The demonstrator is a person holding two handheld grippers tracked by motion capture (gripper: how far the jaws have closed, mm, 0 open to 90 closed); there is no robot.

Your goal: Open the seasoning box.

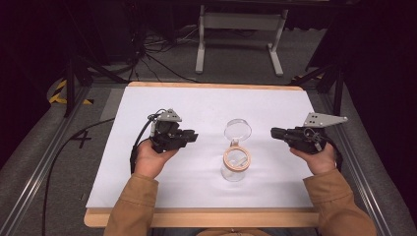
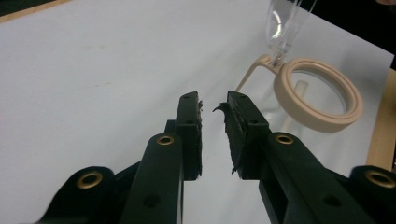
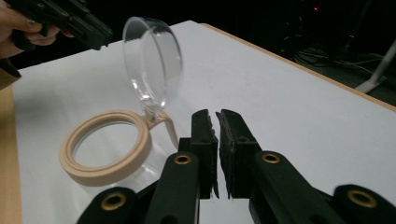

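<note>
A clear jar (image 1: 235, 171) with a beige rim (image 1: 237, 158) stands at the middle of the white sheet, its hinged clear lid (image 1: 238, 130) flipped up and open at the far side. My left gripper (image 1: 195, 137) hovers left of the jar, pointing at it, jaws a little apart and empty. My right gripper (image 1: 273, 132) is at the jar's right, pointing left, jaws nearly touching with nothing between. In the left gripper view the gripper (image 2: 213, 105) is short of the rim (image 2: 322, 121). In the right gripper view the gripper (image 3: 217, 115) sits beside the rim (image 3: 107, 165) and lid (image 3: 152, 63).
A white sheet (image 1: 206, 103) covers a wooden table whose front edge (image 1: 196, 217) faces the person. Metal rails (image 1: 39, 167) run along both sides. A white desk frame (image 1: 241, 29) and cables (image 1: 157, 54) lie on the floor beyond.
</note>
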